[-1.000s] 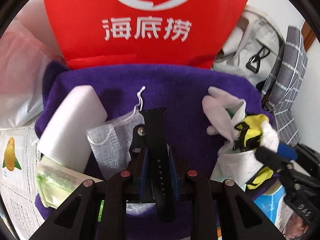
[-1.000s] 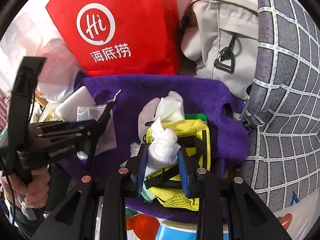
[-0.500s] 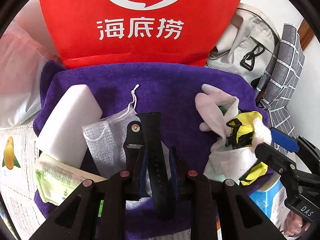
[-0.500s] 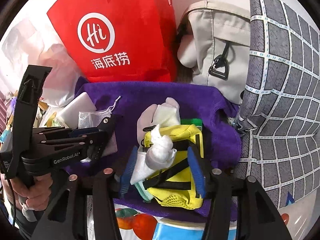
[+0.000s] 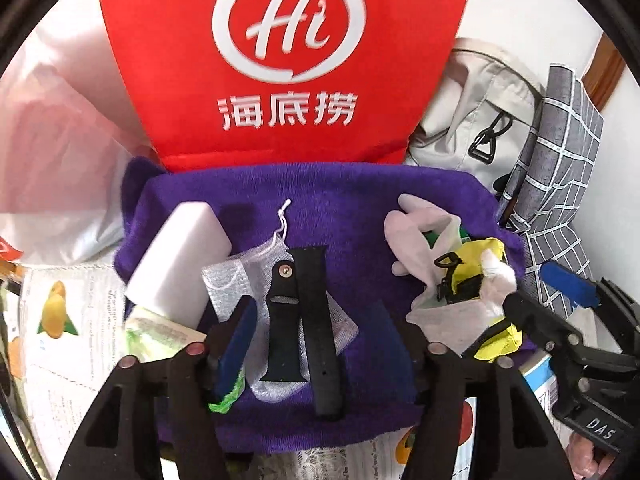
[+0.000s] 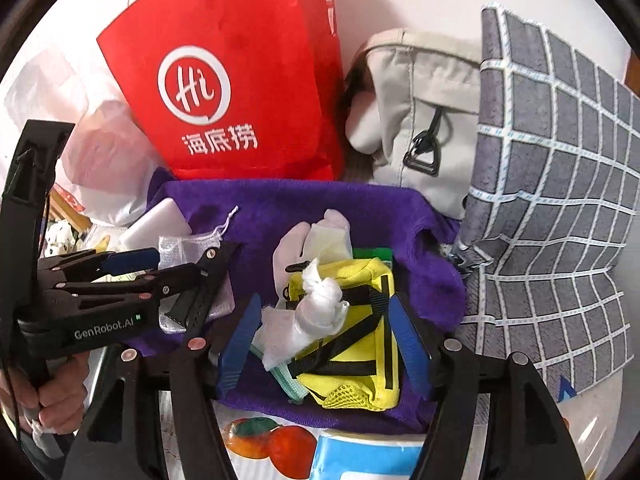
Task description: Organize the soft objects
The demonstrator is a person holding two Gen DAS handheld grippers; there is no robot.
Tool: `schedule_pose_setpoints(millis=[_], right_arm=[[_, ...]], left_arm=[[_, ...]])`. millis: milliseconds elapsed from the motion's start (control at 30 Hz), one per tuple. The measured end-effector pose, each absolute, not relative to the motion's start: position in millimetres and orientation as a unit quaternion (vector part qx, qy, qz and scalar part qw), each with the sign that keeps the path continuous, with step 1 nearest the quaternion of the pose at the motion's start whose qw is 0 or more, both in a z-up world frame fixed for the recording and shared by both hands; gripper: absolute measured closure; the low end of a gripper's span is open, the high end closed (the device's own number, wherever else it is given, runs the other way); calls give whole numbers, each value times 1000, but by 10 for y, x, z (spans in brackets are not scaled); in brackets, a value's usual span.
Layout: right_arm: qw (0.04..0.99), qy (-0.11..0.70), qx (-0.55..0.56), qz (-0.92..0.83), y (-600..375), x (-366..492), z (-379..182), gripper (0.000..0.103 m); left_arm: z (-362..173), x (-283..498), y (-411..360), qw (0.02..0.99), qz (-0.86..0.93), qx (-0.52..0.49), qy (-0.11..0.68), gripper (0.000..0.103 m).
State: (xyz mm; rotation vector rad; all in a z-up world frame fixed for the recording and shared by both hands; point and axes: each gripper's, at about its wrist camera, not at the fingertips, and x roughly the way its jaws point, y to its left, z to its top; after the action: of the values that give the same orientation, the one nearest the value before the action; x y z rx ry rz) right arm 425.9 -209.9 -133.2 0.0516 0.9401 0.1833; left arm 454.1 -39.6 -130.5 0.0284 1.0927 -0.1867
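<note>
A purple towel (image 5: 352, 200) holds the soft things. A black watch strap (image 5: 316, 320) lies on a white mesh pouch (image 5: 256, 276), between the wide-open fingers of my left gripper (image 5: 314, 332), which touch nothing. A white sponge block (image 5: 180, 264) lies at the left. In the right wrist view a yellow mesh bag (image 6: 360, 340) with a knotted white cloth (image 6: 324, 308) and a pale glove (image 6: 312, 236) lies between the open fingers of my right gripper (image 6: 324, 340), not gripped. The purple towel (image 6: 280, 200) shows there too.
A red shopping bag (image 5: 288, 60) stands behind the towel, a beige backpack (image 6: 420, 120) and grey checked cushion (image 6: 560, 200) to the right, plastic bags (image 5: 52, 160) to the left. A green wipes pack (image 5: 160, 334) lies by the sponge. Printed paper covers the table front.
Both grippers have opened. The left let go of the watch strap, now lying on the mesh pouch; the right let go of the white cloth on the yellow bag. Both pulled back slightly.
</note>
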Motion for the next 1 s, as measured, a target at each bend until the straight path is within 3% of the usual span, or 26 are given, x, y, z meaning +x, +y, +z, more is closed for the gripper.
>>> schedule_pose_setpoints(millis=[267, 400, 633, 800, 1000], right_arm=[[896, 436, 26, 81, -2056, 3983, -977, 36], [907, 414, 19, 75, -1964, 3725, -785, 18], [912, 401, 19, 84, -1810, 3085, -538, 12], [913, 401, 11, 74, -1770, 2536, -478, 5], [914, 399, 17, 73, -1834, 1883, -418, 2]], left_arm=[[-1027, 4153, -199, 863, -76, 2, 499, 34], [-823, 3847, -111, 872, -61, 10, 485, 31], [-430, 3152, -11, 889, -58, 4, 455, 19], [-226, 2586, 40, 899, -51, 7, 435, 16], [-60, 1904, 10, 911, -43, 16, 410, 12]])
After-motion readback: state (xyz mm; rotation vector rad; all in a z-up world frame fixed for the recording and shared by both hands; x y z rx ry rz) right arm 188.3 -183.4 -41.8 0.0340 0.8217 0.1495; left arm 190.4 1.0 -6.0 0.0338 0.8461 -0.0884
